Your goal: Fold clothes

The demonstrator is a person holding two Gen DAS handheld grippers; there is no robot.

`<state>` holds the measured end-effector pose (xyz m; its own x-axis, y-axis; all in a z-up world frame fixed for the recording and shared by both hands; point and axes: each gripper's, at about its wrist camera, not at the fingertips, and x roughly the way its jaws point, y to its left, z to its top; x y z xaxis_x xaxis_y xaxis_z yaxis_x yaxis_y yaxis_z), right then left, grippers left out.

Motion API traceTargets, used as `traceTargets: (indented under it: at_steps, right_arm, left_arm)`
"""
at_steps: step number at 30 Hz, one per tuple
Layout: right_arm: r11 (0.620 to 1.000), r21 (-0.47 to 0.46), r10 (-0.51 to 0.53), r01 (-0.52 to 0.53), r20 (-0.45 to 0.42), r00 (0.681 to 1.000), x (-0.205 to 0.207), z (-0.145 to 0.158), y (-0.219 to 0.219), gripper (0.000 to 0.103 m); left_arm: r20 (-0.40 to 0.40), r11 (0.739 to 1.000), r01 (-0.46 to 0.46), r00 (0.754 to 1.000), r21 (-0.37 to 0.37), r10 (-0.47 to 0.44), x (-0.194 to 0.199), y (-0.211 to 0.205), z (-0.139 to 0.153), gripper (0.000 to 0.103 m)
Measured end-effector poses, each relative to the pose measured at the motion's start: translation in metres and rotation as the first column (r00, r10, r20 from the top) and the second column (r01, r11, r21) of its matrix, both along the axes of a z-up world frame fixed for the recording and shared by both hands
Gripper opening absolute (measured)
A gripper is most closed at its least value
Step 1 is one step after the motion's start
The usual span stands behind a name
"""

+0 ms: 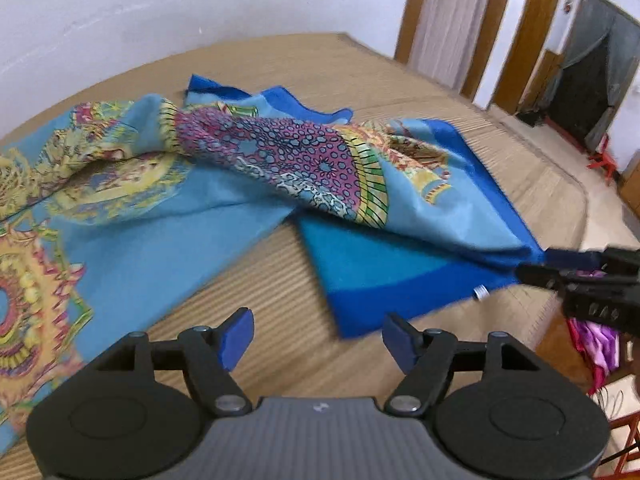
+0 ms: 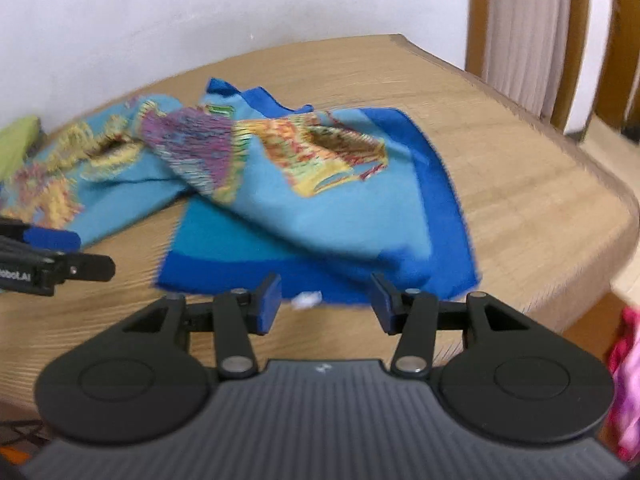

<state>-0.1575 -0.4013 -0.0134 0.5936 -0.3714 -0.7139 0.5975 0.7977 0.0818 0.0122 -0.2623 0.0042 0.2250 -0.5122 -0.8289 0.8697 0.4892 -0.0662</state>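
The scarf (image 1: pixel 224 168) lies rumpled on the bed (image 1: pixel 460 128), one part doubled over at 12 o'clock of the right gripper (image 2: pixel 325 304). Both it and the left gripper (image 1: pixel 318 338) stand spread and empty (both views are blurred). To fold well, I judge, pinch two matching corners of the dark border and keep the edges aligned.

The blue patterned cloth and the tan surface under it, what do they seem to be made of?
The patterned cloth looks like a thin, soft woven fabric, perhaps cotton or polyester: it drapes in loose folds with a matte printed surface. The tan surface looks like a woven bamboo or straw mat: fine parallel ribs run across it, with a slight sheen.
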Motion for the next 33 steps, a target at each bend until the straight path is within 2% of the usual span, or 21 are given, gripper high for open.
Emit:
traceTargets:
  at_steps: [3, 5, 8, 11, 13, 15, 21, 25, 26, 28, 31, 33]
  right_arm:
    - [1.000, 0.009, 0.029, -0.029, -0.009, 1.000, 0.009, 0.010, -0.042, 0.050]
    - [1.000, 0.005, 0.007, -0.007, 0.024, 1.000, 0.013, 0.016, -0.068, 0.050]
    - [0.997, 0.072, -0.016, 0.012, 0.058, 0.998, 0.022, 0.016, -0.099, 0.051]
    - [0.988, 0.116, 0.093, -0.098, 0.040, 0.995, 0.046, 0.011, -0.120, 0.050]
    - [0.977, 0.111, 0.180, -0.182, 0.030, 0.983, 0.064, 0.009, -0.130, 0.051]
    - [0.958, 0.114, 0.260, -0.264, 0.043, 0.965, 0.079, 0.007, -0.139, 0.051]
    - [0.875, 0.108, 0.467, -0.472, 0.072, 0.881, 0.109, 0.011, -0.177, 0.051]
    - [0.853, 0.117, 0.504, -0.509, 0.072, 0.861, 0.122, 0.012, -0.191, 0.051]
    - [0.849, 0.121, 0.510, -0.515, 0.071, 0.857, 0.126, 0.012, -0.193, 0.051]
    - [0.841, 0.129, 0.521, -0.526, 0.069, 0.851, 0.133, 0.012, -0.199, 0.051]
    - [0.829, 0.141, 0.538, -0.542, 0.066, 0.840, 0.144, 0.012, -0.207, 0.051]
    - [0.820, 0.148, 0.550, -0.553, 0.064, 0.833, 0.152, 0.013, -0.212, 0.051]
  left_arm:
    - [-0.002, 1.000, 0.012, 1.000, 0.024, -0.012, 0.002, -0.030, -0.004, 0.073]
    - [0.013, 0.999, -0.008, 1.000, 0.044, 0.008, 0.003, -0.045, -0.001, 0.073]
    - [0.025, 0.999, -0.039, 0.999, 0.029, 0.038, 0.002, -0.053, 0.005, 0.075]
    - [0.046, 0.989, -0.139, 0.989, 0.051, 0.137, 0.005, -0.062, 0.004, 0.076]
    - [0.044, 0.975, -0.209, 0.977, 0.076, 0.207, 0.006, -0.066, 0.002, 0.076]
    - [0.043, 0.953, -0.288, 0.957, 0.096, 0.285, 0.007, -0.071, 0.001, 0.076]
    - [0.036, 0.854, -0.504, 0.863, 0.130, 0.504, -0.004, -0.088, 0.002, 0.076]
    - [0.062, 0.797, -0.584, 0.811, 0.156, 0.582, -0.020, -0.100, 0.002, 0.079]
    - [0.062, 0.791, -0.589, 0.807, 0.166, 0.587, -0.024, -0.100, 0.002, 0.079]
    - [0.052, 0.796, -0.581, 0.812, 0.167, 0.582, -0.030, -0.100, 0.002, 0.079]
    - [0.025, 0.810, -0.571, 0.819, 0.132, 0.573, -0.034, -0.097, 0.001, 0.080]
    - [0.008, 0.808, -0.581, 0.813, 0.098, 0.583, -0.033, -0.093, 0.000, 0.080]
